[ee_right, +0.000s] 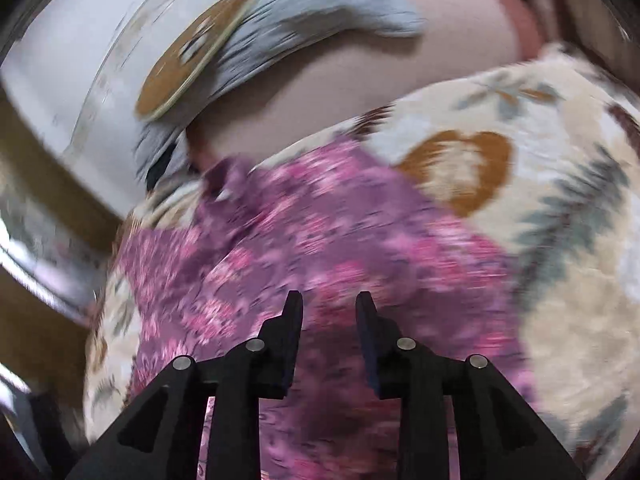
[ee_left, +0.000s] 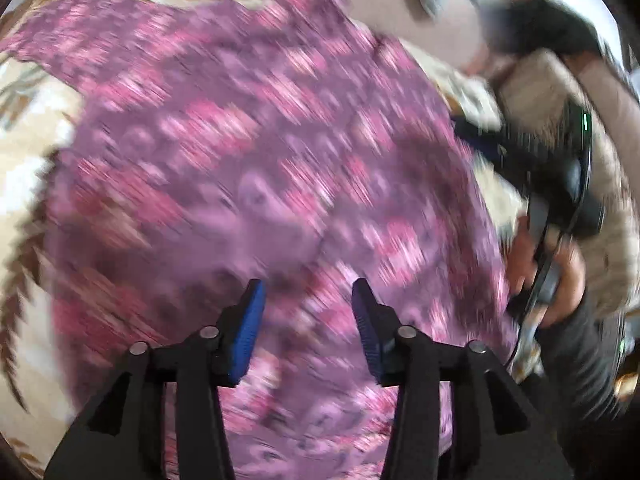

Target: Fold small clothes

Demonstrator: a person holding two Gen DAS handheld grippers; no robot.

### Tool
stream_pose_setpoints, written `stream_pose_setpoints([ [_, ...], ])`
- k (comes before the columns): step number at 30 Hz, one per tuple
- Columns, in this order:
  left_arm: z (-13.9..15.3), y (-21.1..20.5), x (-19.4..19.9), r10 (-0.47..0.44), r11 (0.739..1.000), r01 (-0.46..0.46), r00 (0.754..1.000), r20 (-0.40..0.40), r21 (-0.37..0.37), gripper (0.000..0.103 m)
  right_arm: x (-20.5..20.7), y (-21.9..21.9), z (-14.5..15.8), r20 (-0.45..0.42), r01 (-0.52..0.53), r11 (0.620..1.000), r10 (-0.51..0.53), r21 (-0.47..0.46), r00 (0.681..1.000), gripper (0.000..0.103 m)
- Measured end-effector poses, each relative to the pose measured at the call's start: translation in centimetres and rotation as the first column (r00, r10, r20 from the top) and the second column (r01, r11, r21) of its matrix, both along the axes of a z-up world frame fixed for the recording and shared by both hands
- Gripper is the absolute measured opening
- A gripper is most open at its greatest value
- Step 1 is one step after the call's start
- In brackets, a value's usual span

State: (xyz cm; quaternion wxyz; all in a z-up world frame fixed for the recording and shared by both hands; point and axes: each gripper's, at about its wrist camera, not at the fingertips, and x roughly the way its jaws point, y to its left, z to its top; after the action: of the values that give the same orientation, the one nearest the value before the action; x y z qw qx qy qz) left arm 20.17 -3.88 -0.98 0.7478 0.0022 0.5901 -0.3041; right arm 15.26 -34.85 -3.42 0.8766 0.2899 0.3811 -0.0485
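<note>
A purple and pink floral garment (ee_left: 256, 152) was seen spread flat over a cream blanket (ee_left: 24, 184) printed with brown and grey-green leaves. Both views were heavily smeared by motion blur, so the garment's edges and type could not be made out with certainty.

In the left wrist view, the left tool (ee_left: 308, 312) was held above the garment with its blue-padded fingers (ee_left: 250, 332) set apart and nothing between them; only the floral cloth was visible through the gap. At the right edge of that view, the other device was glimpsed, black and gripped by a hand (ee_left: 560, 280), just beside the garment's right border.

In the right wrist view, the right tool (ee_right: 329, 312) was likewise held over the garment (ee_right: 304, 240), its dark fingers (ee_right: 294, 320) parted and empty. The cream blanket (ee_right: 560, 240) was seen extending to the right of the garment, and a grey cloth (ee_right: 320, 12) lay beyond it, well apart.
</note>
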Motion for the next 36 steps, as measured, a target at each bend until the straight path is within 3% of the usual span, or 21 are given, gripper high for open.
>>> stream_pose_setpoints([
  [5, 1.9, 6.6, 9.4, 0.207, 0.978, -0.207, 0.977, 0.042, 0.006, 0.053, 2.2, 3.3, -4.5, -0.101, -0.031, 0.999, 0.028, -0.030, 0.995, 0.031],
  [7, 2.3, 9.7, 13.7, 0.284, 0.958, -0.286, 0.957, 0.059, 0.029, 0.054, 1.1, 4.4, -4.9, -0.025, -0.006, 0.993, 0.003, -0.115, 1.000, 0.033],
  [10, 2.6, 14.5, 20.8, 0.429, 0.899, -0.434, 0.900, 0.077, 0.064, 0.055, 1.2, 5.1, -4.8, -0.030, -0.031, 0.988, 0.027, -0.150, 0.999, 0.046],
  [13, 2.5, 19.5, 26.9, 0.568, 0.817, -0.571, 0.821, 0.057, 0.076, 0.055, 1.5, 5.9, -4.7, -0.032, -0.067, 0.982, 0.062, -0.178, 0.998, 0.060],
  [16, 1.6, 23.0, 31.0, 0.683, 0.731, -0.683, 0.731, 0.001, 0.003, 0.055, 2.0, 6.9, -4.6, -0.043, -0.104, 0.972, 0.097, -0.213, 0.994, 0.073],
  [21, -0.6, 24.4, 35.2, 0.757, 0.651, -0.757, 0.653, -0.035, -0.052, 0.059, 2.5, 7.5, -4.7, -0.055, -0.139, 0.961, 0.129, -0.240, 0.990, 0.085],
  [26, -2.8, 25.3, 37.8, 0.806, 0.572, -0.811, 0.584, -0.099, -0.122, 0.059, 2.7, 7.3, -4.9, -0.039, -0.147, 0.967, 0.142, -0.210, 0.989, 0.088],
  [29, -2.9, 25.2, 38.5, 0.799, 0.570, -0.805, 0.590, -0.117, -0.166, 0.057, 2.8, 7.3, -5.0, -0.036, -0.152, 0.967, 0.148, -0.206, 0.988, 0.090],
  [31, -2.5, 24.4, 38.7, 0.777, 0.602, -0.779, 0.622, -0.096, -0.175, 0.038, 2.9, 7.4, -5.0, -0.037, -0.157, 0.966, 0.153, -0.207, 0.988, 0.092],
  [32, -2.2, 24.0, 38.8, 0.768, 0.618, -0.769, 0.635, -0.082, -0.166, 0.013, 2.9, 7.4, -5.0, -0.038, -0.159, 0.965, 0.154, -0.208, 0.987, 0.092],
  [33, -1.9, 23.7, 38.8, 0.761, 0.629, -0.761, 0.644, -0.074, -0.161, 0.003, 2.9, 7.4, -5.0, -0.038, -0.160, 0.965, 0.155, -0.209, 0.987, 0.092],
  [36, -0.6, 22.9, 38.7, 0.760, 0.632, -0.751, 0.649, -0.038, -0.190, 0.002, 2.9, 7.5, -4.9, -0.038, -0.161, 0.965, 0.156, -0.209, 0.987, 0.092],
])
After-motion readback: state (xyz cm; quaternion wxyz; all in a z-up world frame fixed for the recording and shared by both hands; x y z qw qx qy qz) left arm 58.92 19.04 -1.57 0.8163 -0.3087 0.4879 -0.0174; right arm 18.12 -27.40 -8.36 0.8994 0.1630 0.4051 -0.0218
